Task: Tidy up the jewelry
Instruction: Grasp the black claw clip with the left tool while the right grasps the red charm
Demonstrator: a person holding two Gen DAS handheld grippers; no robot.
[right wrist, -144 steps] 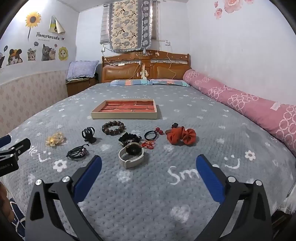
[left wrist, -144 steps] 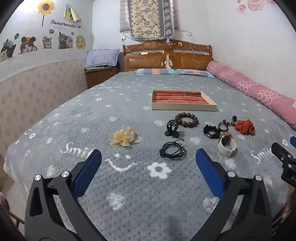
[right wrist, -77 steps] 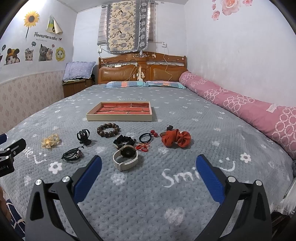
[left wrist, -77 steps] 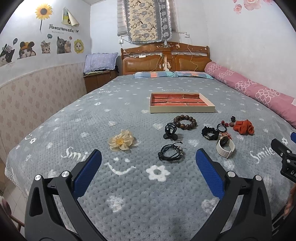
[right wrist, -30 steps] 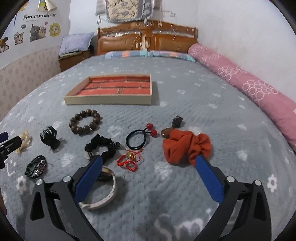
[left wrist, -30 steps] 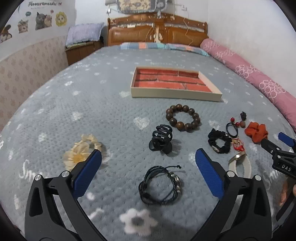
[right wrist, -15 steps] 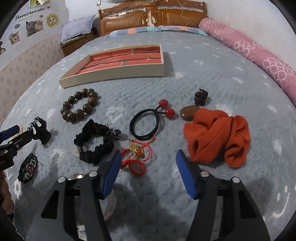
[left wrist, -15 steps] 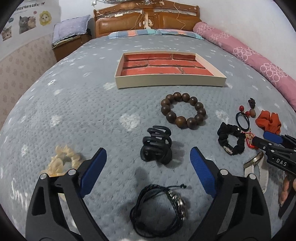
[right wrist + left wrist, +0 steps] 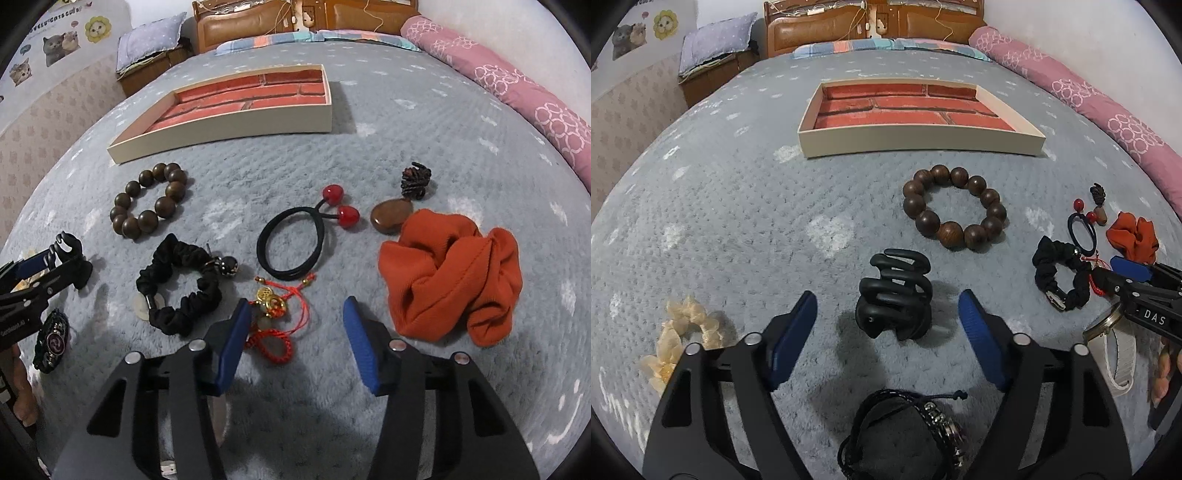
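A black hair claw [image 9: 894, 301] lies on the grey blanket between the blue pads of my left gripper [image 9: 888, 325]; the jaws are closing and stand apart from it on both sides. My right gripper [image 9: 293, 332] hovers over a red cord bracelet with gold charms [image 9: 275, 317]; its jaws are closing too, the left pad at the bracelet's edge, the right pad clear of it. The cream tray with red compartments [image 9: 919, 142] lies farther up the bed. A brown bead bracelet [image 9: 955, 212] sits between claw and tray.
Around lie a black scrunchie [image 9: 181, 282], a black hair tie with red balls [image 9: 295, 240], an orange scrunchie [image 9: 454, 275], a brown pendant [image 9: 391, 216], a braided cord bracelet [image 9: 905, 432], a cream flower scrunchie [image 9: 679, 332] and a white-strapped watch [image 9: 1115, 350]. A pink bolster [image 9: 1089, 96] lines the right edge.
Both grippers have dropped closer to the blanket and their jaws have narrowed. The left one now frames the hair claw; the right one has come over the red cord bracelet.
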